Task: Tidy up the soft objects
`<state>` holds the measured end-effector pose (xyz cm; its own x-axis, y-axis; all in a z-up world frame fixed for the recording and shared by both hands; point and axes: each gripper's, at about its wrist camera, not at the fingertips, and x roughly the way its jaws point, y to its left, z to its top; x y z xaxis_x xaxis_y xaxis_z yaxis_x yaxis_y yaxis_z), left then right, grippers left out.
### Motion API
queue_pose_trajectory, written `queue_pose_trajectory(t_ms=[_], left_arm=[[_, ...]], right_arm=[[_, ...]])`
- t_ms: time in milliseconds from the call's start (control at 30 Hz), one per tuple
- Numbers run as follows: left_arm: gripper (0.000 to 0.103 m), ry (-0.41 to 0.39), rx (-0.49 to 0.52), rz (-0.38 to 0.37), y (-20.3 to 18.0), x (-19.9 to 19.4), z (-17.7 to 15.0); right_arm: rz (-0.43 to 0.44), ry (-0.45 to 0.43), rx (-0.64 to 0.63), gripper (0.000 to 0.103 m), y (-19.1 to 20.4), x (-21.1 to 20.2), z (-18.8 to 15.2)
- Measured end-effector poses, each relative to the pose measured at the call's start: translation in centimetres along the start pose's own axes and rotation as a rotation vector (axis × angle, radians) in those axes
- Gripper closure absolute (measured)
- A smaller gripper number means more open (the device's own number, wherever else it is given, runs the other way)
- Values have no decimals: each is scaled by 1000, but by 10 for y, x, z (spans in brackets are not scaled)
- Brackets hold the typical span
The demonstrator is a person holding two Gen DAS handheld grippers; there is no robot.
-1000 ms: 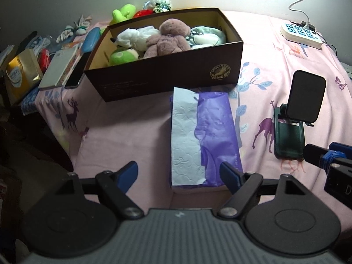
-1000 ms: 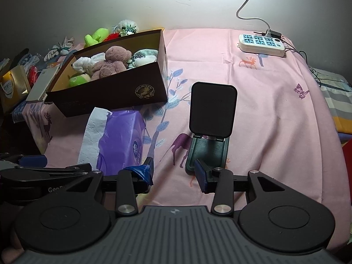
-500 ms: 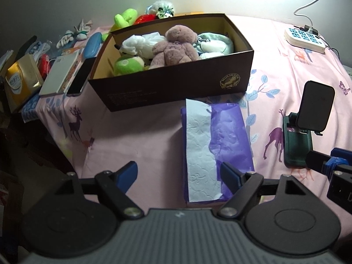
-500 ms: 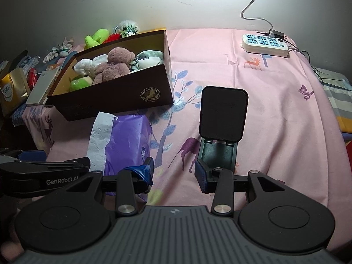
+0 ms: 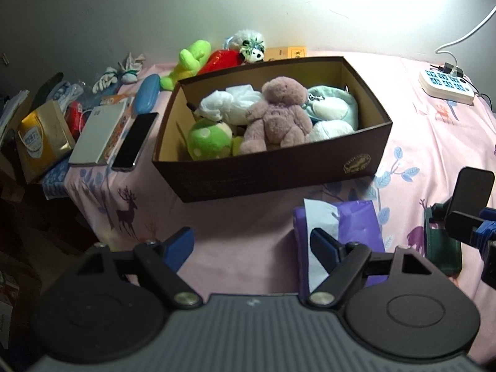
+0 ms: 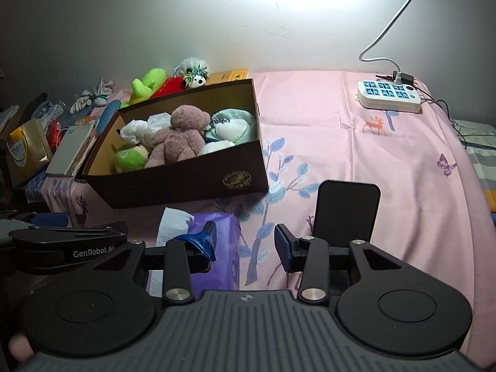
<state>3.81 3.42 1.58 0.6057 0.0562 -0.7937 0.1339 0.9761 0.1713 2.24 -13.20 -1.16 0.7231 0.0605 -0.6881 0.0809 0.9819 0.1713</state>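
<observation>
A brown cardboard box (image 5: 279, 179) stands on the pink bedspread and holds a mauve teddy bear (image 5: 277, 114), a green spotted plush (image 5: 210, 139), a white plush (image 5: 229, 105) and a mint pouch (image 5: 333, 105). Behind it lie a lime plush (image 5: 189, 62), a red plush (image 5: 223, 60) and a fluffy white plush (image 5: 249, 43). My left gripper (image 5: 251, 235) hovers open in front of the box, holding nothing. My right gripper (image 6: 245, 229) is open too, empty, between a purple tissue pack (image 6: 220, 226) and a black phone stand (image 6: 347, 210). The box (image 6: 186, 186) and teddy (image 6: 179, 136) sit to its upper left.
Left of the box lie a dark phone (image 5: 135, 142), a grey book (image 5: 99, 136), a blue case (image 5: 147, 97) and a gold bag (image 5: 37, 136), near the bed's dark left edge. A white power strip (image 6: 389, 96) with its cable sits at the back right.
Both grippers have drawn back and risen, so the box and tissue pack sit lower in each view and more of the wall shows. Neither gripper's opening has changed.
</observation>
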Motion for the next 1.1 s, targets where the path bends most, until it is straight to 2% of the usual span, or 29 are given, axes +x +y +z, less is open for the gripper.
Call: queue_pose_trajectory(t_ms=[400,467,533,567,767,1100], left_arm=[[18,-152,18,89,45,-5,49],[13,-170,12,88,52,-5,53],[1,-182,6,81,57,-3,54],[1,-187,8,79,58,-3,54],[1,-174,27,59,59,9,51],[1,-132,-2,55,57,32,55]], right_arm=[[13,-132,-39,78,42,1,40],[18,-152,-35,78,46,2,42],[19,-165,-34,78,51,6,42],[15,-166,-36,78,52,9,41],[-4,-178,-31,78,60,20,36],[0,-153,14,78,52,35,37]])
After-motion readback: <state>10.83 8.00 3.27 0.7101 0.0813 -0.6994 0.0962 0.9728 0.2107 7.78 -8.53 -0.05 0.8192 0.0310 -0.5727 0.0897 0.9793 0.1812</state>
